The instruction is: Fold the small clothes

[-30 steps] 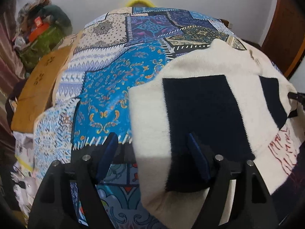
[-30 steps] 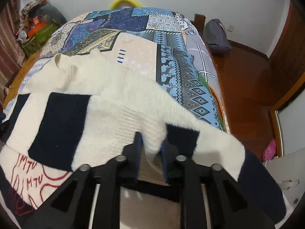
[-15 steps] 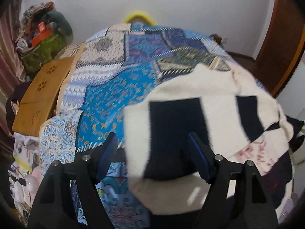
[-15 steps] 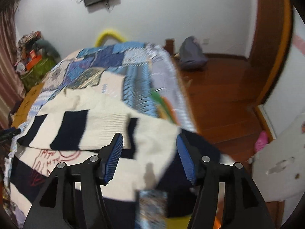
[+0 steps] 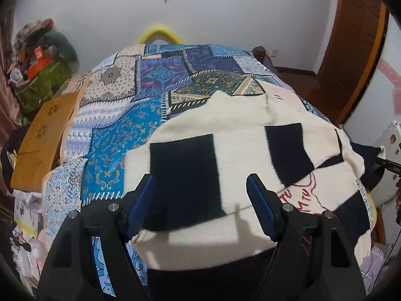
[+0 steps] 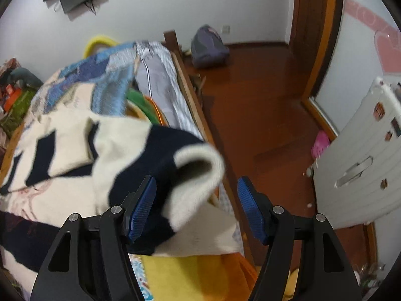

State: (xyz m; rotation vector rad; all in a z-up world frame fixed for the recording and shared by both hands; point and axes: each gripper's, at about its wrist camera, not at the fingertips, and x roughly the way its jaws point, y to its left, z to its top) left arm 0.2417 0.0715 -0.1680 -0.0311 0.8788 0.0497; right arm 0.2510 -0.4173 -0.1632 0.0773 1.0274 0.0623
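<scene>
Right wrist view: right gripper [image 6: 196,209] jaws opening, sleeve [image 6: 180,165] released since a second ago, now lying loose at 12 o'clock; left gripper [image 5: 201,208] open above sweater [image 5: 225,130]; sleeve fold done.

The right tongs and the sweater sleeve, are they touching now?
Apart. The right wrist view shows the opening right tongs with clear gaps between both blue pads and the sleeve.

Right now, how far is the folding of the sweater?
Done: the sweater lies on the bed with one sleeve folded across its body. In hand: nothing; the left gripper is open, the right gripper is opening around the loose cuff. Left: that sleeve and the final folds.
</scene>
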